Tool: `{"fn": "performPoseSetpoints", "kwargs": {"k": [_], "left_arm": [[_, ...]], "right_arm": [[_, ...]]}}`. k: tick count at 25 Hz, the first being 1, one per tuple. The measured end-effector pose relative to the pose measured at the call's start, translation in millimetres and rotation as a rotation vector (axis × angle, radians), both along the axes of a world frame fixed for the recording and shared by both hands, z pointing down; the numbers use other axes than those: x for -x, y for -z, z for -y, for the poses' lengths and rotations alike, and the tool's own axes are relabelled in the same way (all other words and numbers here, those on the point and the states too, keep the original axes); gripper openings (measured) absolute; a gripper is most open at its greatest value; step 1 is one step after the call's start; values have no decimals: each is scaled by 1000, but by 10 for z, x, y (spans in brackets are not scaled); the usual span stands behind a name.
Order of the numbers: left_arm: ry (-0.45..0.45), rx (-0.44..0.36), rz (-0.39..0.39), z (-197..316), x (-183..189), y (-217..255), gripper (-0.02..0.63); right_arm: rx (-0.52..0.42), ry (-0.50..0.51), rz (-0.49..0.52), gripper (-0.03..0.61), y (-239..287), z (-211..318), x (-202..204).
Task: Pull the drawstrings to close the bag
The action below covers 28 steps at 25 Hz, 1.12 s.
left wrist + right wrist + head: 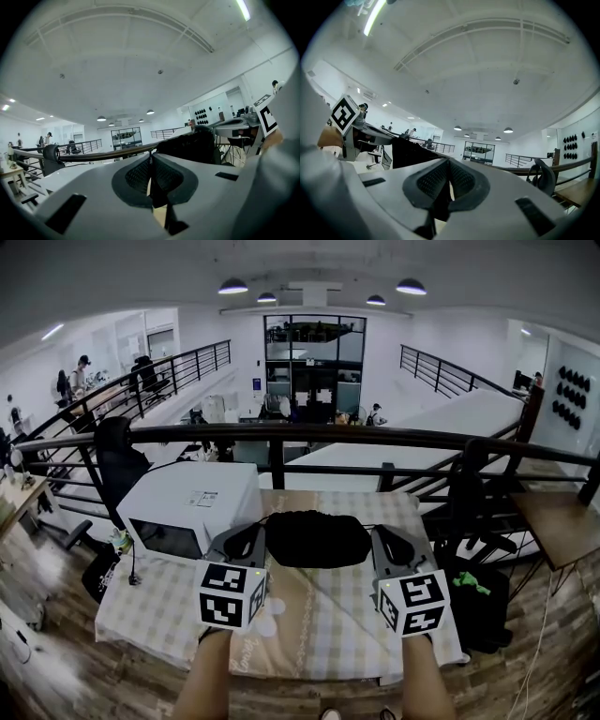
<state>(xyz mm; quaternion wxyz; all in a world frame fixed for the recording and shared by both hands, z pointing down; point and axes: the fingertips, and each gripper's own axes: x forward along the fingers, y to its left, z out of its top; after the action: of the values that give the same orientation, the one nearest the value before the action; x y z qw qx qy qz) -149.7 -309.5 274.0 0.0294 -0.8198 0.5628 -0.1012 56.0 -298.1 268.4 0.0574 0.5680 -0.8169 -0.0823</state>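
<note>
One black bag (317,538) hangs over the checked table (319,624), between my two grippers. At its nine o'clock my left gripper (260,535) is clamped on a dark drawstring (158,194). At three o'clock my right gripper (376,535) pinches the other drawstring (439,206). A white box (197,502) sits at ten o'clock.

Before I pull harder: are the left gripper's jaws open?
No, the left gripper's pads press together on a dark drawstring of the black bag.
</note>
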Motion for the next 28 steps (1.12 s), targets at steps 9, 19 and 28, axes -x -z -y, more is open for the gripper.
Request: {"fn": "performPoseSetpoints", "kwargs": {"k": [9, 19, 28], "left_arm": [[8, -4, -9, -21, 5, -14, 26], [31, 0, -44, 0, 118, -45, 26], [77, 25, -76, 39, 324, -147, 26]], "right_arm": [[-2, -34, 1, 25, -20, -26, -34], [25, -71, 44, 21, -99, -14, -164], [18, -89, 44, 21, -94, 15, -218]]}}
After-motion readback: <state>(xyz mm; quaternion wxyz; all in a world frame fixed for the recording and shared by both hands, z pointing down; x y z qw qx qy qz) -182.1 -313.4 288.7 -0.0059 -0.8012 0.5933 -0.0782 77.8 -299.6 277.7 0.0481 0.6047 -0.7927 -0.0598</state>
